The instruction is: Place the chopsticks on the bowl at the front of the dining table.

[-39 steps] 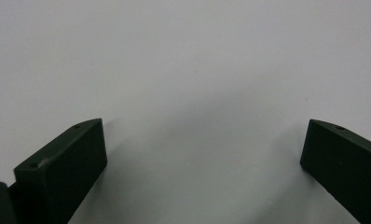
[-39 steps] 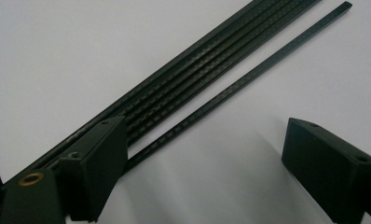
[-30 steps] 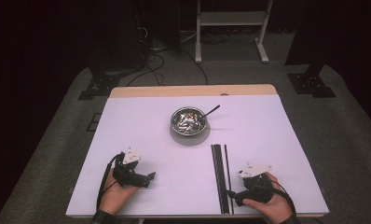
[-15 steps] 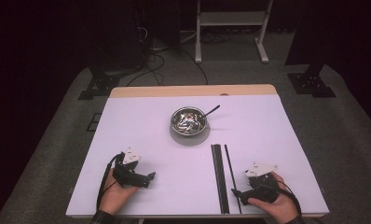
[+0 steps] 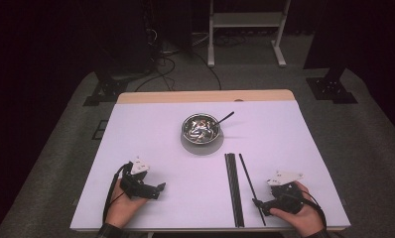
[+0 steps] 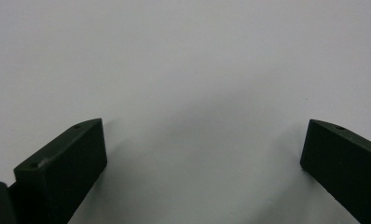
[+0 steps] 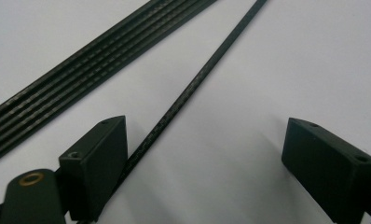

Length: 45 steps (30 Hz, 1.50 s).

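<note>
A steel bowl [image 5: 200, 130] stands mid-table with a black utensil handle [image 5: 226, 117] sticking out of it. In front of it lies a bundle of several thin black rods [image 5: 233, 191] [image 7: 81, 60]. One single black rod [image 5: 250, 187] [image 7: 193, 81] lies slanted just right of the bundle. My right gripper [image 5: 256, 203] [image 7: 204, 154] is open at that rod's near end. The rod passes between the jaws, close against the left one. My left gripper [image 5: 161, 189] [image 6: 204, 154] rests open at the near left over bare table, nothing between its jaws.
The white table top [image 5: 295, 148] has a wooden strip [image 5: 205, 96] along its far edge. Beyond it are dark floor, cables and a white stand [image 5: 245, 29]. Both hands sit near the table's front edge.
The single rod has parted from the bundle, its near end swung right. My right gripper has drawn back toward the front edge with it. The left gripper has stayed put.
</note>
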Tool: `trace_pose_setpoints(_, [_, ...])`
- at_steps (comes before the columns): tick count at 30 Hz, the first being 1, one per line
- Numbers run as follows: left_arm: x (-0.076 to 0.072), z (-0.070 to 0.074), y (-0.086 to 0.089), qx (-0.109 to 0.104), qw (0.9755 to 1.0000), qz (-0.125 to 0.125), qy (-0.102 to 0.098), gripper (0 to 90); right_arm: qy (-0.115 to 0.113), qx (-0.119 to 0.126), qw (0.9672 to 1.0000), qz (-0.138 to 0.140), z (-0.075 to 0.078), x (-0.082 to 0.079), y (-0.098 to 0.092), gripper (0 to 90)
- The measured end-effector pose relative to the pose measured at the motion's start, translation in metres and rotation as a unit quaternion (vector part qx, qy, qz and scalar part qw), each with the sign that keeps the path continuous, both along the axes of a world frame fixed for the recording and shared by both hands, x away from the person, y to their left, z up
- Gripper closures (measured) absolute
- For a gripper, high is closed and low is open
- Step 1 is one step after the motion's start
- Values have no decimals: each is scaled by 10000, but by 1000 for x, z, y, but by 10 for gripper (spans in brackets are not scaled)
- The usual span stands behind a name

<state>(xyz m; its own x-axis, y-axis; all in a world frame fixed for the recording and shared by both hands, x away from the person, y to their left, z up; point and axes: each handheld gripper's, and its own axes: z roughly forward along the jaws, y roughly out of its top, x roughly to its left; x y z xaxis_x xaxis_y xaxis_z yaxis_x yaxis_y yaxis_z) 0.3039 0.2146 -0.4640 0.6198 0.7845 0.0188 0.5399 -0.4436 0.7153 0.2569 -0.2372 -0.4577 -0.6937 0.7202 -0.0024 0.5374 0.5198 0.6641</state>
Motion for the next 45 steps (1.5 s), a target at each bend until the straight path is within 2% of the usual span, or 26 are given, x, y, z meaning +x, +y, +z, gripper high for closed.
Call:
trace_pose_setpoints(23, [0, 0, 0, -1, 10000, 0, 2, 0, 26, -28, 9991, -411, 1, 9, -29, 128])
trace_pose_setpoints(31, [0, 0, 0, 0, 10000, 0, 1, 0, 30, -27, 9989, -469, 1, 11, -34, 128])
trace_pose_setpoints(45, [0, 0, 0, -12, 10000, 7, 1, 0, -1, -49, 9971, -758, 2, 17, -54, 128])
